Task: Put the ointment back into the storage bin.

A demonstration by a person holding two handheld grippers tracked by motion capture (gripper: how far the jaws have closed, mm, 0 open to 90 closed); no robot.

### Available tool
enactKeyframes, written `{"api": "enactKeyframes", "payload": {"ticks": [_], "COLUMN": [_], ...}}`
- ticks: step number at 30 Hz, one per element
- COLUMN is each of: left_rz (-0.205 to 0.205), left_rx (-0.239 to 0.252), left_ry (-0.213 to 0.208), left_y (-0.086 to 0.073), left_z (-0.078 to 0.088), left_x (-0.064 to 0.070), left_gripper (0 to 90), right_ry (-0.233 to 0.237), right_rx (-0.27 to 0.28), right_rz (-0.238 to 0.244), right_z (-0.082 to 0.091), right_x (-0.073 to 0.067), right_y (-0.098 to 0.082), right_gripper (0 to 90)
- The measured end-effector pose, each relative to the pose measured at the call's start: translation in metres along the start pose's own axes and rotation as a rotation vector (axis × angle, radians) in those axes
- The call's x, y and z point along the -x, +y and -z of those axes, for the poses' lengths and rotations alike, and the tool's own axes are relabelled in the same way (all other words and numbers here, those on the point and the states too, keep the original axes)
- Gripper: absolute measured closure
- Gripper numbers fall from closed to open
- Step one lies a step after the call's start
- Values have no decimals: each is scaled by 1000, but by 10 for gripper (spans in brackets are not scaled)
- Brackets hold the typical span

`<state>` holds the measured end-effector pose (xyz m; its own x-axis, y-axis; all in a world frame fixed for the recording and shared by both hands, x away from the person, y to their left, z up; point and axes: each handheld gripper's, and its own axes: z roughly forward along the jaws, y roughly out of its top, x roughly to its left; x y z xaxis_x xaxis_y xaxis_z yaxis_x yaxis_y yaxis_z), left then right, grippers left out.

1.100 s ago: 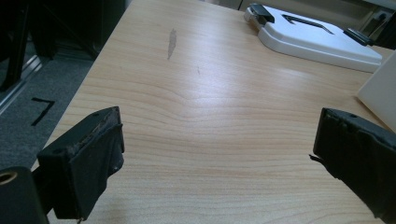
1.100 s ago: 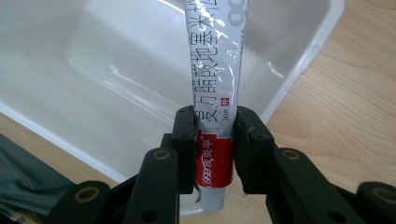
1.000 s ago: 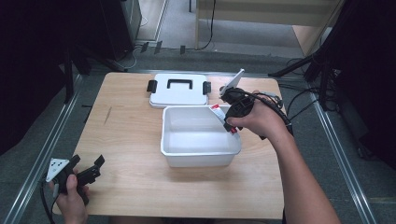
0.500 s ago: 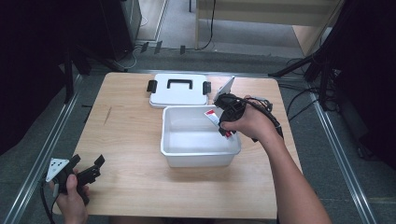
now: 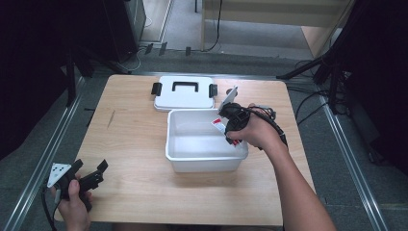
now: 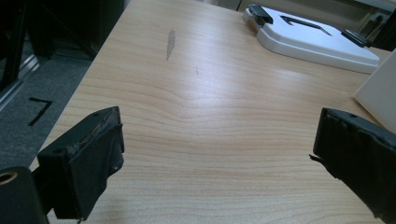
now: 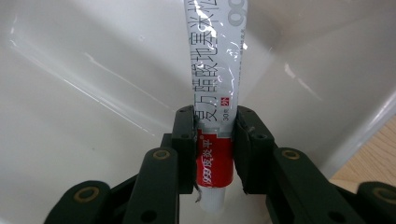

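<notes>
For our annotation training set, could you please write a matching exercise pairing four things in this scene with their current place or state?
Things:
1. lid
2. tube
3. left gripper
4. white bin

States:
A. open, jaws apart, near the table's front left corner
B. clamped between the right gripper's jaws, over the bin
C. lying flat on the table behind the bin
D. standing uncovered at mid-table

Pairs: 1-C, 2-B, 3-A, 4-D
</notes>
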<state>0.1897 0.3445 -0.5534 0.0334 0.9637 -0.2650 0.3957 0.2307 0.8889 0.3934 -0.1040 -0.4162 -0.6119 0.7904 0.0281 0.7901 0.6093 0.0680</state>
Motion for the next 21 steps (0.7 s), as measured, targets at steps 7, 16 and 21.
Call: {"api": "enactKeyframes", "payload": {"ticks": [7,16,21], "left_rz": [1,5,3], "left_rx": [0,0,0], "left_ry": [0,-4,-4], "left_y": [0,0,0], "left_z": [0,0,0], "left_x": [0,-1,0], "left_gripper": [26,26,26], "right_ry": [-15,-104,-107], "right_rx": [1,16,35], "right_rz": [11,22,34], "right_z": [-5,-10,-11], "right_x": [-2,-12,-13], "right_y": [-1,1,-1], "right_gripper": [725,724,723]}}
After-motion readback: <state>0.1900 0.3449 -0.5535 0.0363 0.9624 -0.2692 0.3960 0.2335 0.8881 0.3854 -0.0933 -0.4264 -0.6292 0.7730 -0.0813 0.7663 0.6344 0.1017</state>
